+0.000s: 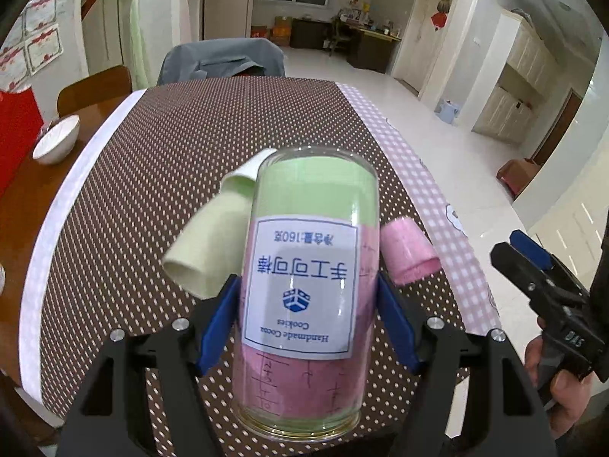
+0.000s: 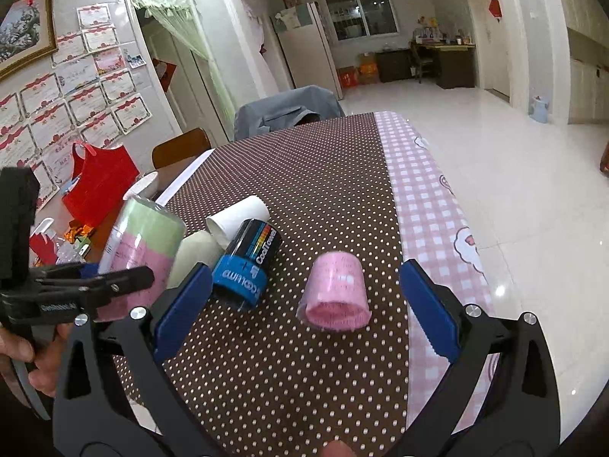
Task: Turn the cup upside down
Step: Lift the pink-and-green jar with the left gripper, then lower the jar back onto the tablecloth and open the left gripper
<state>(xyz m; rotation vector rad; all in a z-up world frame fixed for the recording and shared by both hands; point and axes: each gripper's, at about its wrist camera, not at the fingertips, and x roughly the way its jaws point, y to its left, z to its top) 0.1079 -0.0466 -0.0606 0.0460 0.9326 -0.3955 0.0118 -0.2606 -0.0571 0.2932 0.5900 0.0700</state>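
My left gripper (image 1: 306, 285) is shut on a clear cup (image 1: 310, 228) lined with green and pink paper. The cup's white label reads upside down, its closed end points up and its rim hangs just above the dotted brown tablecloth (image 1: 171, 144). The right wrist view has the same cup (image 2: 141, 243) at the left, clamped in the left gripper (image 2: 95, 282). My right gripper (image 2: 304, 270) is open over the table, and a pink cup (image 2: 337, 293) lies on its side between and just beyond the fingers. The right gripper (image 1: 533, 266) appears at the right edge of the left wrist view.
A pale green cup (image 1: 205, 243), a white cup (image 2: 236, 221) and a dark blue can (image 2: 247, 266) lie on their sides behind the held cup. A white bowl (image 1: 57, 139) and a red bag (image 2: 99, 186) sit at the left. Pink checked cloth (image 2: 426, 198) covers the table's right edge.
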